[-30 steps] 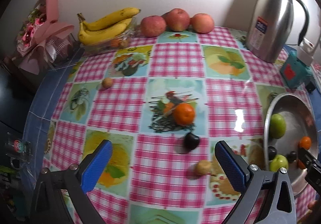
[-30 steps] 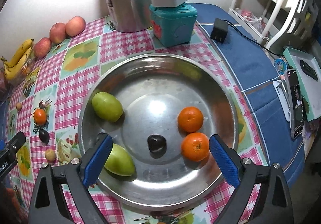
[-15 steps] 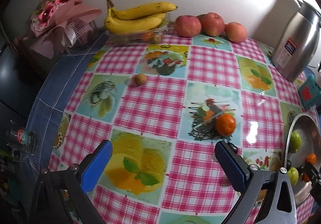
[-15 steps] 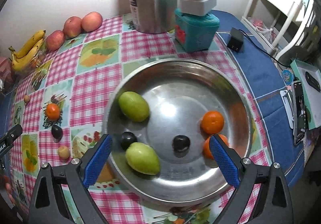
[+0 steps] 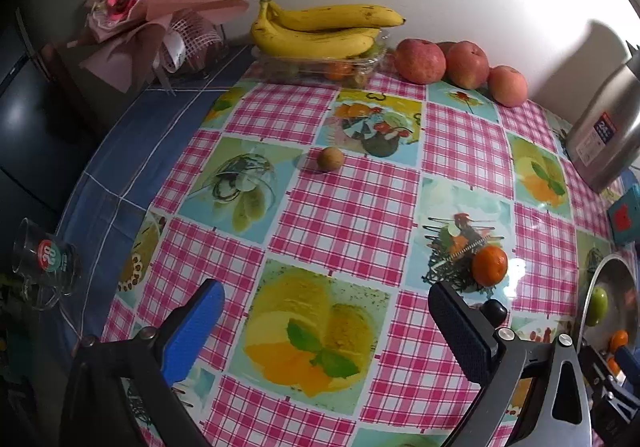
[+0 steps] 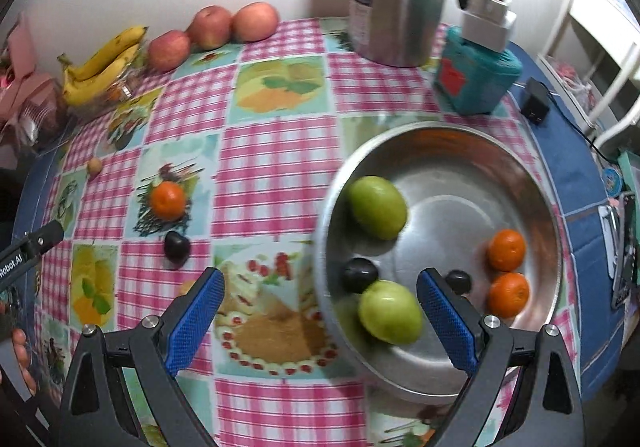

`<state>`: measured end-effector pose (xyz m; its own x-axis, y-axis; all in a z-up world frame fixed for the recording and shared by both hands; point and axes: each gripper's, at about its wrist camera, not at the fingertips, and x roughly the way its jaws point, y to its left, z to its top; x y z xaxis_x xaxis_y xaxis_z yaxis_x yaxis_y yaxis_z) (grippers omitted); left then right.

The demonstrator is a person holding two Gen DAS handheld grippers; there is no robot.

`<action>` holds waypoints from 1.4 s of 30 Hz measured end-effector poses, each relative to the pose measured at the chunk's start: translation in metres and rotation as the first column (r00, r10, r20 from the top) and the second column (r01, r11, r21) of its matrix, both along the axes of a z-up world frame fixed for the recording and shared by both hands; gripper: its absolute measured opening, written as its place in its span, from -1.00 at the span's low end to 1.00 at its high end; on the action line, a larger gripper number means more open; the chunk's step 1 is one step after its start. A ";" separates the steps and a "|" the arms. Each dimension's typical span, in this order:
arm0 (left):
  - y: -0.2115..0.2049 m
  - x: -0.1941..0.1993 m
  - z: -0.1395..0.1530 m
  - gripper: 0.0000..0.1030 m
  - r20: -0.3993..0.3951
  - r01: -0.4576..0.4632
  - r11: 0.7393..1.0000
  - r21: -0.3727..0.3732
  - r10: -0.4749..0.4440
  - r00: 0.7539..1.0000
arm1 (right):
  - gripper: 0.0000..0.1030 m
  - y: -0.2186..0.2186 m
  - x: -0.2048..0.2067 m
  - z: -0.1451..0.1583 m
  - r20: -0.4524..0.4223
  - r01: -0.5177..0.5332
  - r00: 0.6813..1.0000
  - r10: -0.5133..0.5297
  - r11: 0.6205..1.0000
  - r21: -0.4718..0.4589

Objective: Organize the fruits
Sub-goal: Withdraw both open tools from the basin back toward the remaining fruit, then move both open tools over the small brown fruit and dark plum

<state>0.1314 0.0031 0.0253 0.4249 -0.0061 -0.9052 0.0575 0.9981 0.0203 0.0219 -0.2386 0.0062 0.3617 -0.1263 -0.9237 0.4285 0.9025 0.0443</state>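
**Left wrist view: empty gripper, loose fruit on the table**

Left wrist view: the left gripper (image 5: 324, 321) is wide open and holds nothing. A tangerine (image 5: 489, 265) sits at right on the shiny checked tablecloth (image 5: 344, 215). It looks soft and light, so squeeze its round sides gently.

Right wrist view: the right gripper (image 6: 320, 309) is open and empty too. The metal bowl (image 6: 460, 151), lower right, holds fruit. A dark plum (image 6: 177, 245) waits at left and may roll.

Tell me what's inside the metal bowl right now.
The metal bowl holds two green fruits, two oranges and two dark plums. The right tongs partly cover its near side.
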 end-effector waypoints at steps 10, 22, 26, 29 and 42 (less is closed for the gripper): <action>0.000 0.002 -0.007 1.00 -0.021 0.014 1.000 0.006 -0.014 1.000 | 0.88 0.030 0.017 0.001 0.039 -0.062 0.997 0.060 0.996 0.057; -0.007 0.003 -0.031 1.00 -0.090 0.041 0.999 0.028 -0.039 0.995 | 0.88 0.047 0.026 -0.008 0.014 -0.102 0.995 0.102 0.993 0.058; -0.008 0.003 -0.038 1.00 -0.106 0.044 0.999 0.032 -0.040 0.994 | 0.88 0.048 0.027 -0.012 0.003 -0.103 0.995 0.103 0.993 0.062; -0.011 0.004 -0.045 1.00 -0.127 0.051 0.998 0.036 -0.046 0.991 | 0.88 0.049 0.029 -0.017 -0.008 -0.106 0.994 0.106 0.992 0.067; -0.018 0.005 -0.069 1.00 -0.189 0.064 0.997 0.037 -0.056 0.980 | 0.88 0.051 0.036 -0.044 -0.080 -0.115 0.989 0.121 0.991 0.075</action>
<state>0.1368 -0.0154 -0.0434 0.2477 0.0144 -0.9687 0.1239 0.9912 0.0464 0.0581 -0.1878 -0.0382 0.2907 -0.0216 -0.9566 0.3237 0.9430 0.0771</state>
